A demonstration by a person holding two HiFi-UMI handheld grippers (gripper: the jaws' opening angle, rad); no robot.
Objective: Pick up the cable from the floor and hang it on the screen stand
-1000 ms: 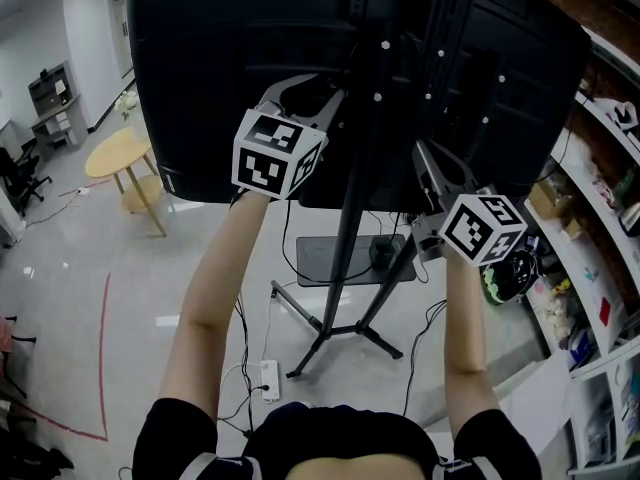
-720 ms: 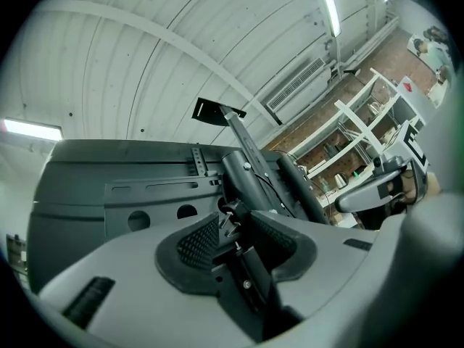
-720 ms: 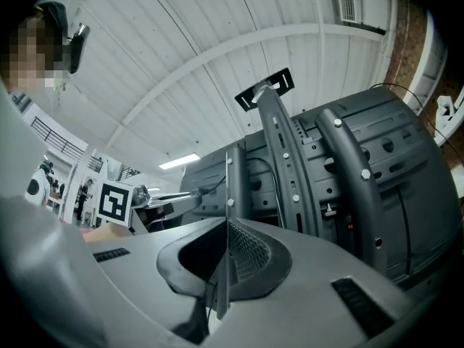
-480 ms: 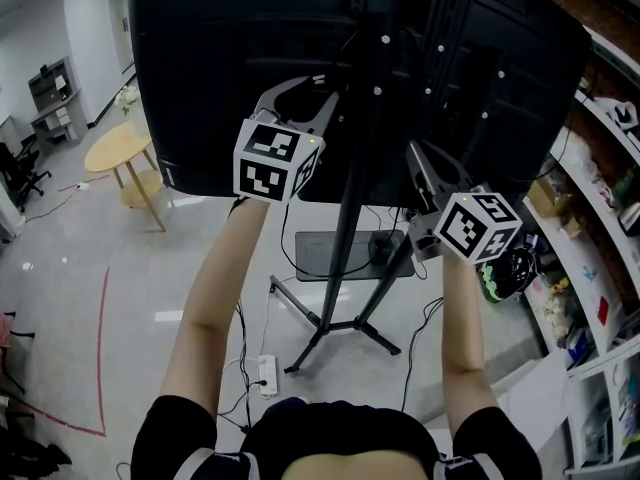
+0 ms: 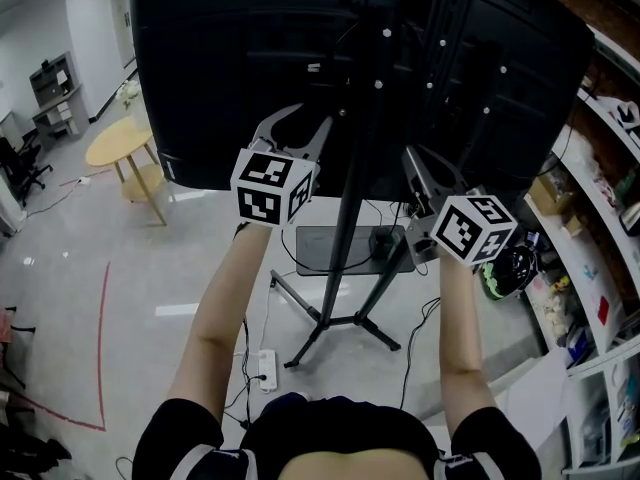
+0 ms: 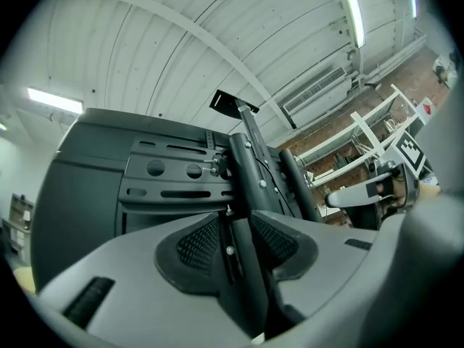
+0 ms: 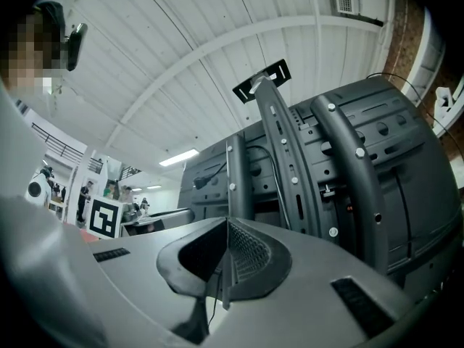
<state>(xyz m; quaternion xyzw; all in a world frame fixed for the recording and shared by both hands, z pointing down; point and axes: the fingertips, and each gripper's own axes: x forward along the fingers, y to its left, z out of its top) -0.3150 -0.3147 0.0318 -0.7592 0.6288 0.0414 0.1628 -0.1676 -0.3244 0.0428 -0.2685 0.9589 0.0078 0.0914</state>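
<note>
The cable (image 7: 277,174) looked hung on the screen stand (image 6: 246,167), and with the left tool (image 6: 238,229) part-open and empty and the right tool (image 7: 226,230) closed, backing away seemed next.

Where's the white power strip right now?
In the head view, the white power strip lies on the floor at lower centre-left, between the person's left forearm and the screen stand's tripod base.
</note>
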